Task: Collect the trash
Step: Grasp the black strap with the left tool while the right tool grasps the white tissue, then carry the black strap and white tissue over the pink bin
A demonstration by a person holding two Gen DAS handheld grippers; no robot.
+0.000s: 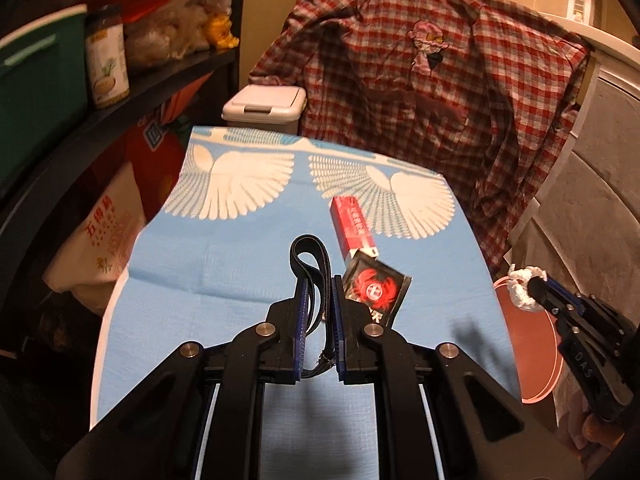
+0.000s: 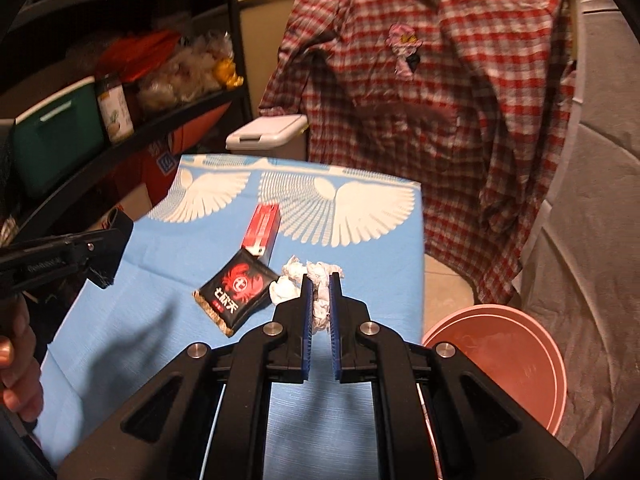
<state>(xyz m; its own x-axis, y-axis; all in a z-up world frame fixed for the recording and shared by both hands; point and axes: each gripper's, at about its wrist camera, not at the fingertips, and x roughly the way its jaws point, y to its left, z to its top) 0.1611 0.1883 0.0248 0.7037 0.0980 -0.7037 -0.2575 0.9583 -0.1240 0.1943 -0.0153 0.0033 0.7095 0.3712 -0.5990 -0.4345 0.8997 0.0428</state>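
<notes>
The left tongs are pinched nearly shut on a looped black strap, whose loop stands up above the fingertips while its frayed end hangs down between the blue pads. Only the left wrist view shows that strap; from the right wrist view the left tongs come in side-on at the far left edge, with the strap hardly readable there.

The right tongs grip a crumpled white tissue, their jaws a narrow gap apart with the paper wadded between them and bulging out to the left. The left wrist view shows the same pair from the side, holding the tissue over the near rim of a pink basin that sits off the right edge of the bench.

On the blue cloth with white wing prints lie a black sachet with a red crab mark and a red carton, the sachet's upper corner touching the carton's near end. In the left wrist view the sachet lies just right of the left tongs.

Behind the bench a red checked shirt hangs, with a white lidded bin just beside it on the left and dark shelves carrying a jar and a green box.
</notes>
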